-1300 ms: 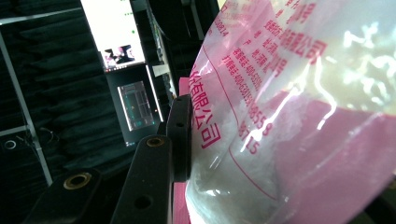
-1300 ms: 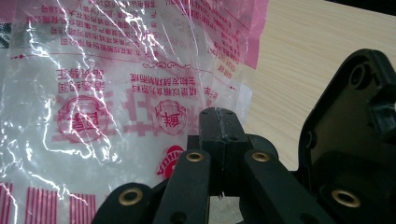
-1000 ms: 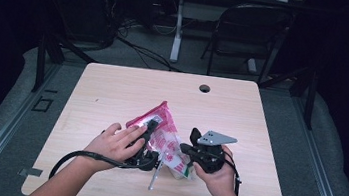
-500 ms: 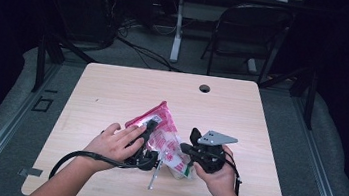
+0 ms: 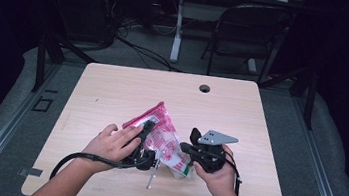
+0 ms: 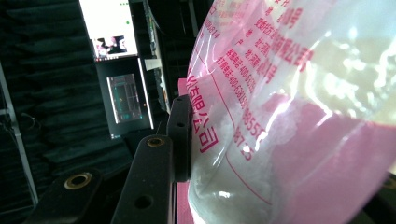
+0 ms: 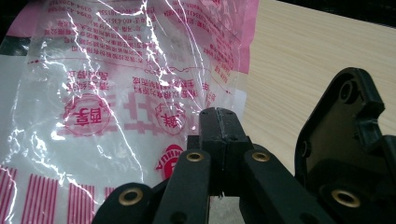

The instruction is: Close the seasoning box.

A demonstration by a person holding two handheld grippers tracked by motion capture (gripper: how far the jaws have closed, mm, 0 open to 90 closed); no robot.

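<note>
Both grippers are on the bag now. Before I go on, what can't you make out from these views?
- Left gripper view: the pink bag covers the right jaw, so the grip across it is unconfirmed.
- Right gripper view: right gripper jaws meet at the bag's edge; whether film is pinched is unclear.
- High view: the thin metal tool is too small to identify.
- Bag print: too blurred to read.

Both forearms in from six o'clock, hands low and close together.
The left gripper [image 5: 148,148] points toward one o'clock, its fingers [image 6: 180,135] partly closed under a flat hand; the right gripper [image 5: 191,148] points toward nine o'clock, fingers [image 7: 218,128] pressed together.
</note>
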